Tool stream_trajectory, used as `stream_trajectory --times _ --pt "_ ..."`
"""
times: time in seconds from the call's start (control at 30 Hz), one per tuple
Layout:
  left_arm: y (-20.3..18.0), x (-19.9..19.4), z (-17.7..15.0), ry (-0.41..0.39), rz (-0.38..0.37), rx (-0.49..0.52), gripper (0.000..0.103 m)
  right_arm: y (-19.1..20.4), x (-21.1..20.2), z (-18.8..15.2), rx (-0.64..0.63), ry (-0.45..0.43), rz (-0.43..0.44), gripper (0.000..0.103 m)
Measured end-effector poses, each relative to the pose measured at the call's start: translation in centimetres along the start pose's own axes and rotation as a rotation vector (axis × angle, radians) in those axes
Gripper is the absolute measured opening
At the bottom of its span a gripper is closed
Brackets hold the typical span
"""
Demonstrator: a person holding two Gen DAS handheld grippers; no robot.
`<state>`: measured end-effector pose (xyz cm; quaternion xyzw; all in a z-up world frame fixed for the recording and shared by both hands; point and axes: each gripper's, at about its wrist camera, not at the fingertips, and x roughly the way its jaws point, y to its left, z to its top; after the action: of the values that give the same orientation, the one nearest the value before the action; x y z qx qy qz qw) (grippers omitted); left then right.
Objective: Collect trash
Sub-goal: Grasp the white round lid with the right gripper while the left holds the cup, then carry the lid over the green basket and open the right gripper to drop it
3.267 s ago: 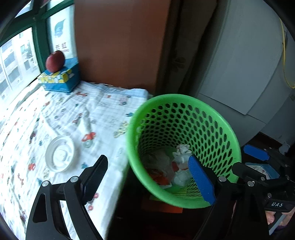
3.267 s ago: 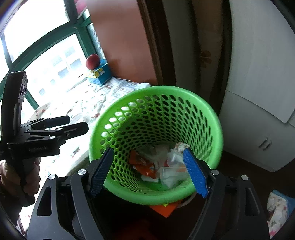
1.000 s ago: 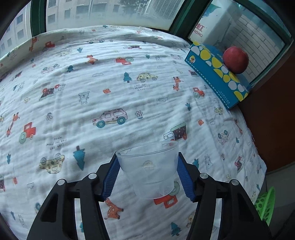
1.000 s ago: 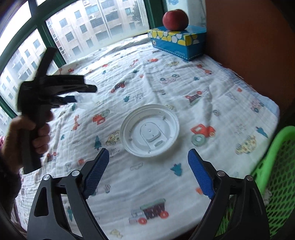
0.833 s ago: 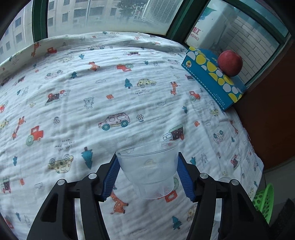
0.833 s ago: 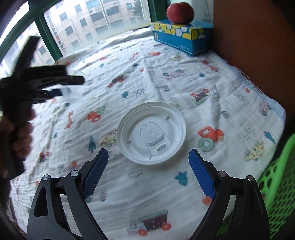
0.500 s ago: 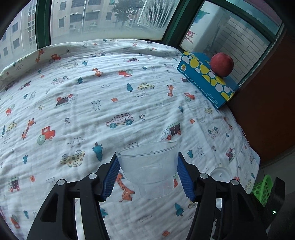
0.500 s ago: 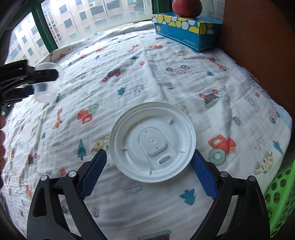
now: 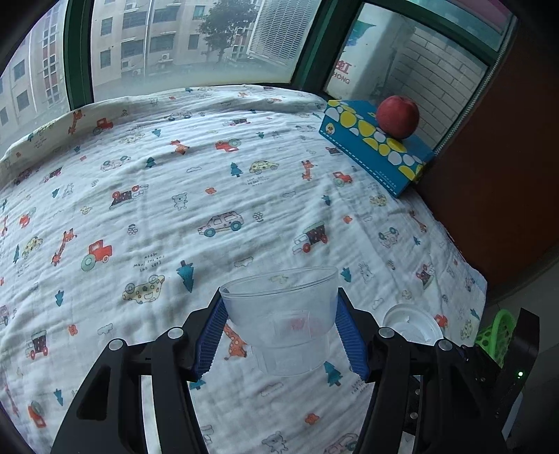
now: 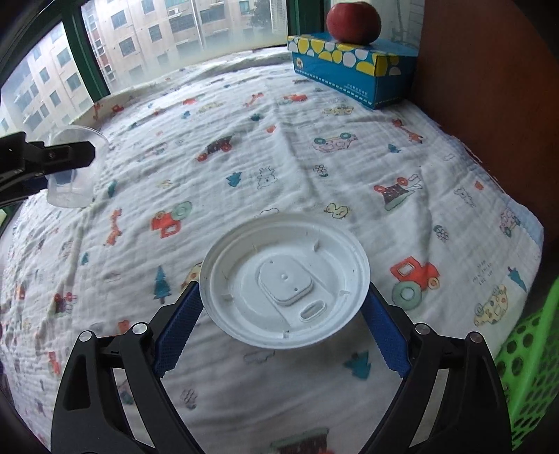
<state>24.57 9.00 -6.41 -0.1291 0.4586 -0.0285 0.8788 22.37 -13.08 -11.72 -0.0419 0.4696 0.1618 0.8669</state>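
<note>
My left gripper (image 9: 281,335) is shut on a clear plastic cup (image 9: 281,321) and holds it upright above the printed cloth. The cup and gripper also show at the far left of the right wrist view (image 10: 71,174). A white plastic lid (image 10: 284,290) lies upside down on the cloth, between the blue pads of my right gripper (image 10: 283,331). The jaws stand wide on both sides of the lid, at or very near its rim. The lid also shows in the left wrist view (image 9: 412,323). The green mesh bin (image 10: 531,370) stands off the cloth's right edge.
A blue tissue box (image 10: 353,66) with a red apple (image 10: 353,21) on it sits at the far right corner by the window. A brown wall panel (image 10: 489,87) runs along the right side. The cloth-covered surface (image 9: 174,195) ends at the right, beside the bin.
My left gripper has lifted the cup higher and drawn back. My right gripper has moved forward and down, so the lid now sits between its pads.
</note>
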Motion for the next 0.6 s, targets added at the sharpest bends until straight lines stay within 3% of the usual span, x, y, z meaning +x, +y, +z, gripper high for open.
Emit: stream_trajectory --times 0.17,0.6 --pt "-1.5 -1.5 -1.2 -0.016 -0.02 0.034 0.058 0.0 -2.9 -1.1 0.004 -0.026 0.013 0.083" --pt "-5.5 -4.4 -4.4 -0.032 -0.077 0.089 0.058 -2.0 -9.7 -4.4 0.068 -0.126 0.02 0.083"
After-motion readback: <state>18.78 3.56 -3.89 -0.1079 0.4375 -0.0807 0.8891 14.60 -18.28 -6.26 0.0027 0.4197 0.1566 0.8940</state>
